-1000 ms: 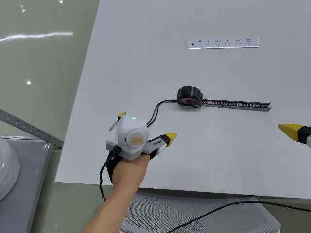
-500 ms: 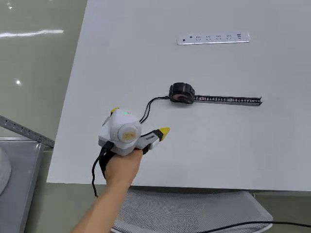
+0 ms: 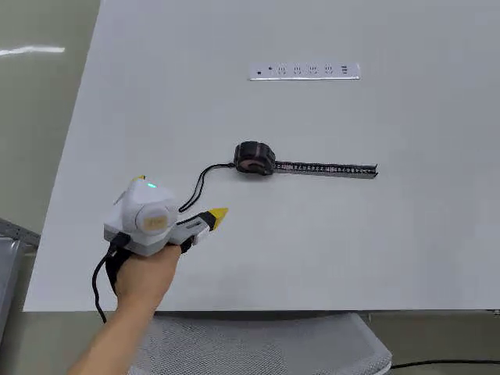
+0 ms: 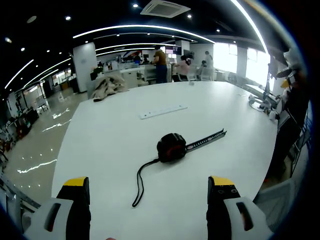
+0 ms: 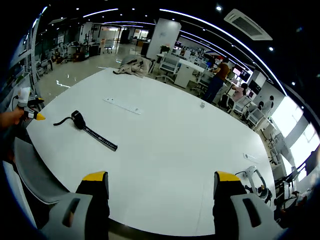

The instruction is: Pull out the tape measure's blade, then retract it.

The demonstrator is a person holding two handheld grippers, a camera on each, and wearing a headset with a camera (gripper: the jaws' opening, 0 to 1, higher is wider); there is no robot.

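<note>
Tape measure (image 3: 255, 157): flat on counter (image 3: 391, 250), blade (image 3: 328, 169) drawn out, unheld, lying as a second ago. Left claw (image 4: 147, 182): open, empty, near the case. Right claw (image 5: 159, 176): open, empty, since pulled back well apart from the blade tip. Pull-out judged done; retraction outstanding.

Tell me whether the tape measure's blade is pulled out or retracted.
Pulled out: the blade lies extended flat on the table, stretching away from the case.

Head view looks down at the table (image 3: 312, 258); both gripper views face the tape (image 4: 171, 146), left near, right far
</note>
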